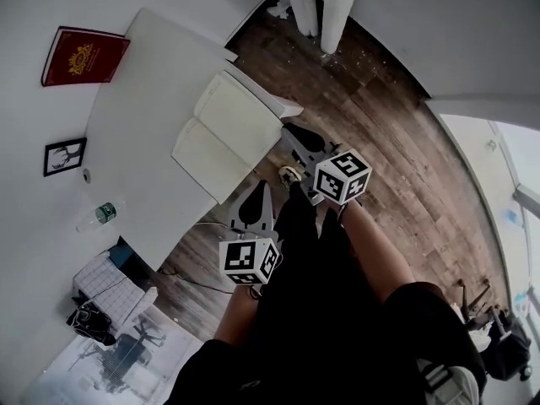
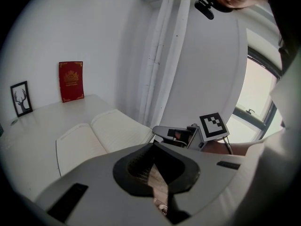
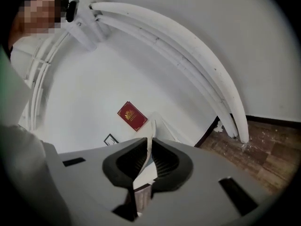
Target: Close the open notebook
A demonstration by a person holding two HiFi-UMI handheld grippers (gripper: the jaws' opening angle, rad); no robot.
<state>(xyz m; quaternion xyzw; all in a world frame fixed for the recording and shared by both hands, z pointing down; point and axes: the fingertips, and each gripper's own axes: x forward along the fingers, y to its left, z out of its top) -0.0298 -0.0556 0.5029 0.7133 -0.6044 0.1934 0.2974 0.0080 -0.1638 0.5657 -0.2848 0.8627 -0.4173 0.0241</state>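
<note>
The open notebook (image 1: 224, 133) lies flat with blank cream pages on the white table (image 1: 139, 91), near its edge; the left gripper view shows the notebook (image 2: 99, 135) ahead of the jaws. My right gripper (image 1: 287, 130) is at the notebook's right-hand corner. In the right gripper view the right gripper (image 3: 150, 142) is shut on a thin white edge of the notebook (image 3: 142, 175), which stands upright between the pads. My left gripper (image 1: 258, 187) hovers off the table's edge, below the notebook. The left gripper (image 2: 154, 146) has its tips together and holds nothing.
A red book (image 1: 84, 56) leans against the wall at the table's back, with a small framed picture (image 1: 64, 156) beside it. A water bottle (image 1: 101, 215) stands further left. White pipes (image 1: 316, 7) run up the wall past the table's end. Wooden floor lies beneath.
</note>
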